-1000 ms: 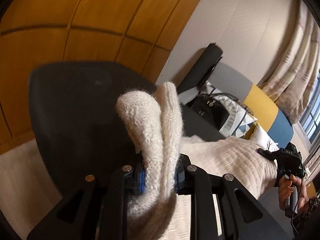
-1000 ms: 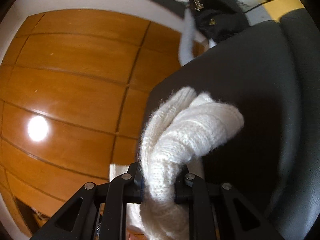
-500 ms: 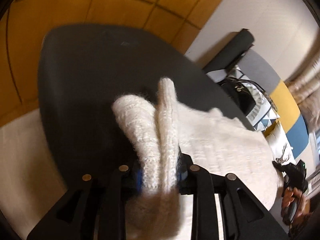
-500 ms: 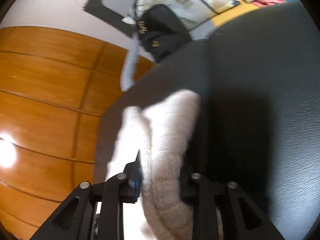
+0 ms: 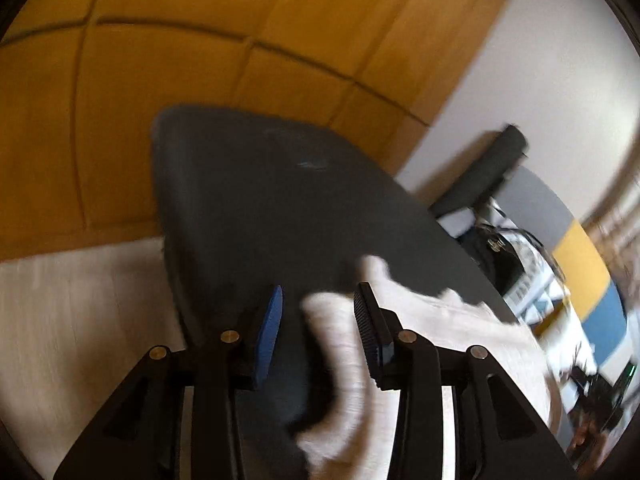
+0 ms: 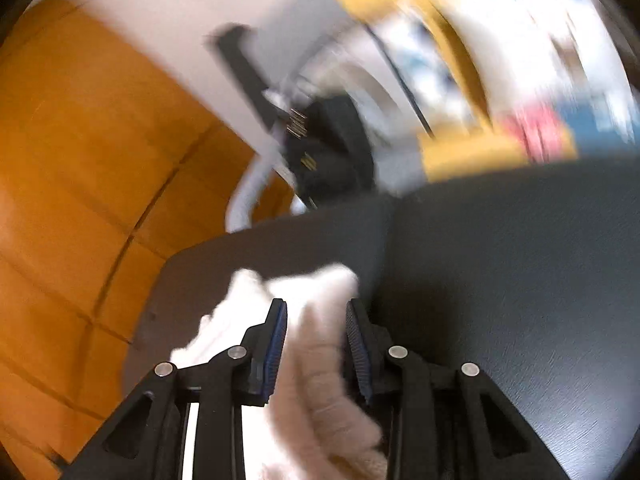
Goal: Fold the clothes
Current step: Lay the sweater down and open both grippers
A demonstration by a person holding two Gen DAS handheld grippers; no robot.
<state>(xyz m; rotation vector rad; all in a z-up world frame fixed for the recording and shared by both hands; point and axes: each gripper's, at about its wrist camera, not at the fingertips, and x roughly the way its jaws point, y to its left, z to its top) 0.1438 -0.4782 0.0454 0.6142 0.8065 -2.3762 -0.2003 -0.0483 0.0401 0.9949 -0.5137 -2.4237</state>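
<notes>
A fluffy white knit sweater (image 5: pixel 440 344) lies on a dark grey padded surface (image 5: pixel 260 200). My left gripper (image 5: pixel 320 316) hangs low over its near edge with its jaws opening. A slack fold sits between them against the right pad (image 5: pixel 366 332), clear of the blue left pad (image 5: pixel 272 328). In the right wrist view, which is blurred by motion, my right gripper (image 6: pixel 316 320) has a thick fold of the sweater (image 6: pixel 316 368) filling the gap between its pads. Its jaws stand a little wider than before. The grey surface (image 6: pixel 500 280) runs off to the right.
Orange wooden wall panels (image 5: pixel 160 100) stand behind the grey surface, with pale floor (image 5: pixel 60 320) at the left. A black handbag (image 5: pixel 496 256) sits past the far edge, also seen as the handbag (image 6: pixel 332 152). Beyond it is a yellow and blue sofa (image 5: pixel 580 264) with cushions.
The left jaws have widened and the upright fold they pinched has slumped onto the surface. The right gripper has rolled and swung, its jaws slightly wider, with the fold still between them.
</notes>
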